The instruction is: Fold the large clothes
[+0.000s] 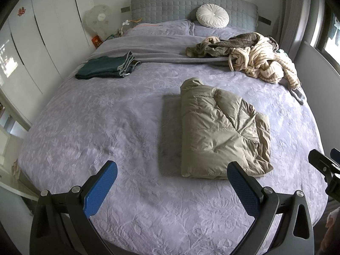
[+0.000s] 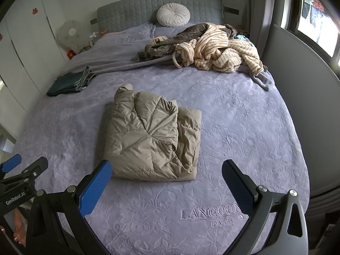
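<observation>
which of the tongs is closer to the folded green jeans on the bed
Left. The left tongs hang open over the bed's near edge, on the same side as the folded jeans. The right tongs sit farther right, beyond the folded puffer jacket, also open.

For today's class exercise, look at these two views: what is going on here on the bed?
A person is folding clothes with two handheld grippers. The left gripper and right gripper both hover open and hold nothing above the purple bedspread. A tan puffer jacket lies folded mid-bed, folded dark jeans sit to the left, and a heap of striped clothes waits unfolded near the headboard.
</observation>
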Demonstrator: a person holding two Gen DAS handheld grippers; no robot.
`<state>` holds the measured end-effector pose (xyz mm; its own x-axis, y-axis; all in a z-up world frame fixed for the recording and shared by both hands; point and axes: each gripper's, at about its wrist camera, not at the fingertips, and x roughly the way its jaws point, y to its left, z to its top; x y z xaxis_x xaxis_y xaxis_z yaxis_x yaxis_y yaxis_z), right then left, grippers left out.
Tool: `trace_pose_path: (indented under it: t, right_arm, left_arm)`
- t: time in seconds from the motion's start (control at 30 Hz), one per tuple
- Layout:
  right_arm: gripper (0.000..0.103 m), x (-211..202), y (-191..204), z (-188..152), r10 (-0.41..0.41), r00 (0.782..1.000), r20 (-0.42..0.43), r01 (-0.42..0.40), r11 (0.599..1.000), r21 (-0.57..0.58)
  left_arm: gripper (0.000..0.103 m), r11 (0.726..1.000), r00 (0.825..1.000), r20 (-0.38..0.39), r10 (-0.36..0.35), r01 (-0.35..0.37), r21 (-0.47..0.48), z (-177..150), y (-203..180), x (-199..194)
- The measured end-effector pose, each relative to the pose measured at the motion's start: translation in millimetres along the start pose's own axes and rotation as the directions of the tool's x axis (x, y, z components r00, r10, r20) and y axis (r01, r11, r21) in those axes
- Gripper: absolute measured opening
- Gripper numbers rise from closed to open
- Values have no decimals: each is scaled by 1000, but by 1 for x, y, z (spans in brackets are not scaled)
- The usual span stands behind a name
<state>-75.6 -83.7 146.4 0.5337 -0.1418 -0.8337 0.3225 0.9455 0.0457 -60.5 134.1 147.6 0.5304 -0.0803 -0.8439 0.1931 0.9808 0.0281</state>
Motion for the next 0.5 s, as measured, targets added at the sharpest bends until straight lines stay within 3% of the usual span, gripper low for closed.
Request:
trace_pose_path:
  t: [0.5]
  right_arm:
    - [103, 0, 0, -1, -1, 1000, 0, 1, 1000, 0]
  left_arm:
    - [103, 1000, 1000, 1, 1, -1, -3, -1, 1, 0]
